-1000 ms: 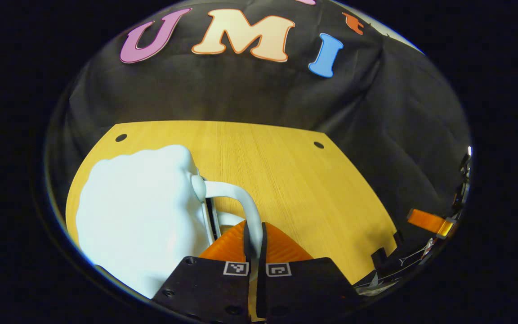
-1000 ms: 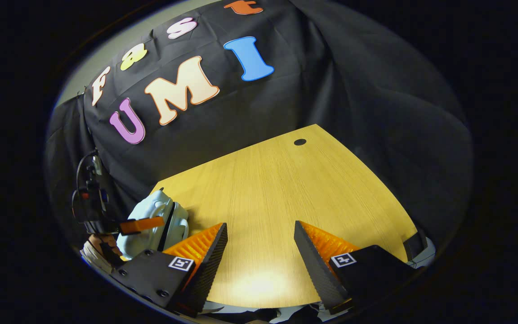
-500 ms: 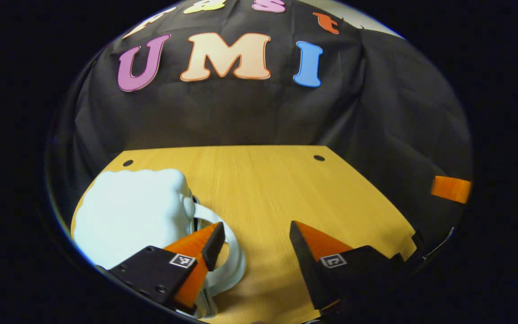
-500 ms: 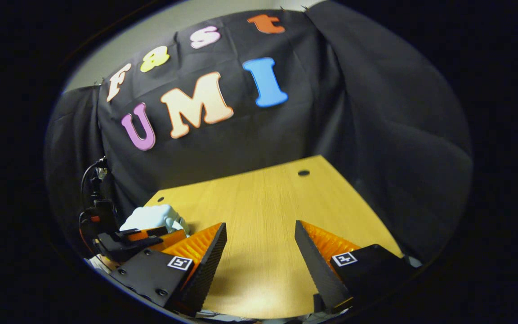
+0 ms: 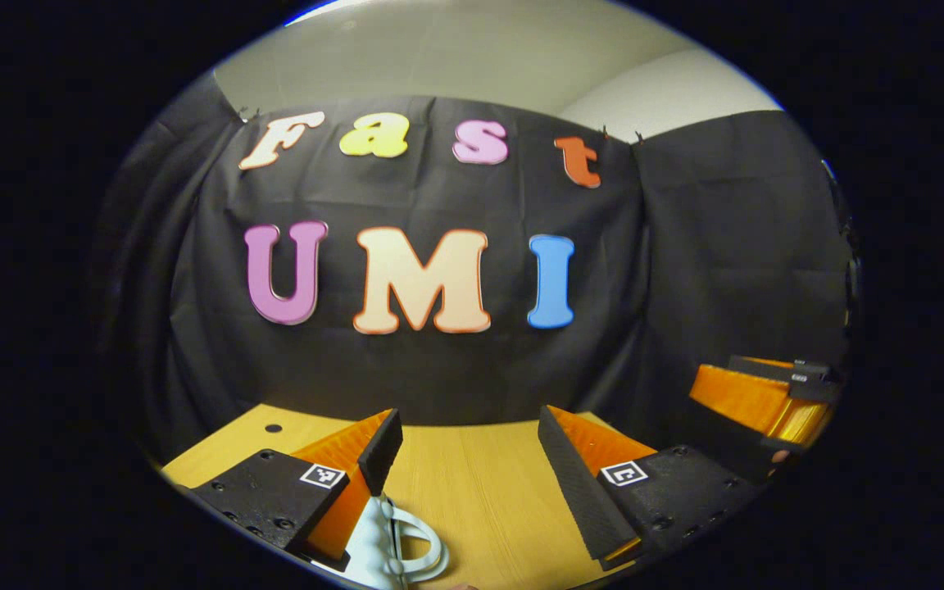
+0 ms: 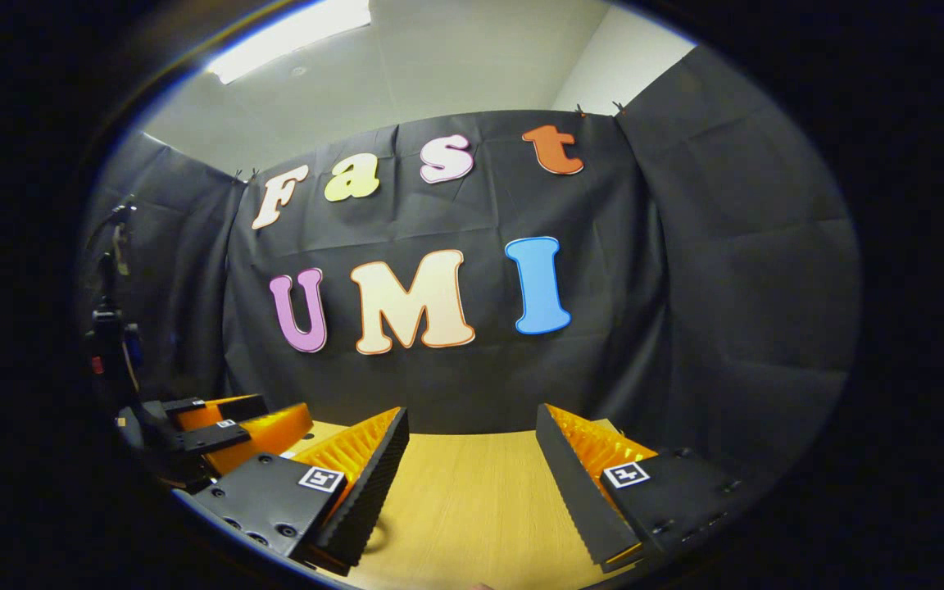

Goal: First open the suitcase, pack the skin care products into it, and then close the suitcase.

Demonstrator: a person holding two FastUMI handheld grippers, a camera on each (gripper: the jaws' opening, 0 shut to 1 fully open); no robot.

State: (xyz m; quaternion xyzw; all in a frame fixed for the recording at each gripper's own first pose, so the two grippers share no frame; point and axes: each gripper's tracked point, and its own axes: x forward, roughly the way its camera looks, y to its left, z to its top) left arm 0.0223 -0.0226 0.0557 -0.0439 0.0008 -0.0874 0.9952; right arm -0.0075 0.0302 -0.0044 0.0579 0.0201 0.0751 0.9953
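Left gripper: the left gripper (image 5: 470,447) has its fingers spread wide with nothing between them; it is raised level, facing the booth wall, so I judge it is clear of the work rather than reaching for anything.

Right gripper: the right gripper (image 6: 472,447) is likewise parted and empty over the wooden table (image 6: 472,508); in the left gripper view it shows at about 3 o'clock (image 5: 755,401), well apart from the left one; in the right gripper view the left gripper sits at about 8 o'clock (image 6: 218,426); the two look held side by side at similar height.

Suitcase: the pale blue suitcase (image 5: 374,549) lies at about 7 o'clock in the left gripper view, low at the edge, just under the left finger (image 5: 357,467); its looped handle (image 5: 423,549) points toward 6 o'clock; whether finger and case touch I cannot tell; its two halves seem to meet, so it reads as closed.

Skin care products: none lie on the bare table seen here; probably they are inside the case.

Stage: judging by a closed case and two empty, lifted grippers, the task looks at or near its end.

Risk: the case sits near the table's near edge; a low sweep of the left gripper could nudge it.
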